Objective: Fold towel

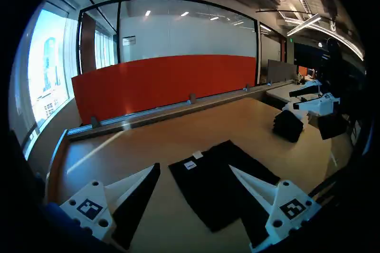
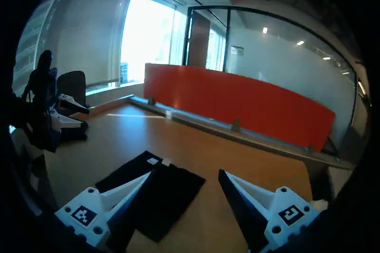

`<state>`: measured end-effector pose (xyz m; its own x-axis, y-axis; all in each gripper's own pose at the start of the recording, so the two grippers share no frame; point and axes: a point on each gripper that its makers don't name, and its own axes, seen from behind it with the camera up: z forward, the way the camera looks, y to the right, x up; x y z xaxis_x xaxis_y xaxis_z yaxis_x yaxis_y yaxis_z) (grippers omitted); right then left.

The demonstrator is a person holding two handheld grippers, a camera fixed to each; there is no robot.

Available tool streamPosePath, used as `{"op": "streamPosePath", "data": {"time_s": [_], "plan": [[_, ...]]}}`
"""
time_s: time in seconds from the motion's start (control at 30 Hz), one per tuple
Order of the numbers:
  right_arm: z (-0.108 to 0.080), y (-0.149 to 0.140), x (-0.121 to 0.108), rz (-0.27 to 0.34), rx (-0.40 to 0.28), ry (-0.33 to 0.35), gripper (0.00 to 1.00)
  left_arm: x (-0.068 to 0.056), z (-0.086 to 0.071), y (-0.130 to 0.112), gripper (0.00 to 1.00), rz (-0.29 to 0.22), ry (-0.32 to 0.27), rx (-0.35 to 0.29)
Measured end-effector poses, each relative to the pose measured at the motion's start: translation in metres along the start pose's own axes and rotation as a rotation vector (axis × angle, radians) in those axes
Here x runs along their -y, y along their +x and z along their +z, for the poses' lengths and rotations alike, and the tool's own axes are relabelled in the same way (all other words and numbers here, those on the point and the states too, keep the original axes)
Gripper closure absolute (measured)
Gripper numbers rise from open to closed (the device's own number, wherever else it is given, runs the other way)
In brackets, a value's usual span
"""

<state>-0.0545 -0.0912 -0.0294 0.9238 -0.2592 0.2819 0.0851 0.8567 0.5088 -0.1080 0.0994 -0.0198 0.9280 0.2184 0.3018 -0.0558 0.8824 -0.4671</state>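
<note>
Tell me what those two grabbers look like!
The left gripper and right gripper look alike: each has two pointed white fingers shaped like wedges, black on the inner faces. Every finger carries a black-and-white square marker and small round holes near its base.

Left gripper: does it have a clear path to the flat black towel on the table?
Likely yes. The left gripper is open and pointed at the towel, which lies flat on the table right ahead of its fingers, with nothing lying between them.
</note>
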Motion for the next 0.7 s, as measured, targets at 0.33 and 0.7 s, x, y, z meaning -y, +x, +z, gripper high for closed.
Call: {"op": "streamPosePath", "data": {"time_s": [0.33,0.7], "plan": [[0.016,-0.04,0.016,-0.01,0.059,0.03,0.0,-0.013,0.016,-0.051,0.04,0.019,-0.022,0.073],[0.033,-0.094,0.036,-0.021,0.15,0.075,0.0,-0.031,0.034,-0.116,0.04,0.055,-0.072,0.19]]}}
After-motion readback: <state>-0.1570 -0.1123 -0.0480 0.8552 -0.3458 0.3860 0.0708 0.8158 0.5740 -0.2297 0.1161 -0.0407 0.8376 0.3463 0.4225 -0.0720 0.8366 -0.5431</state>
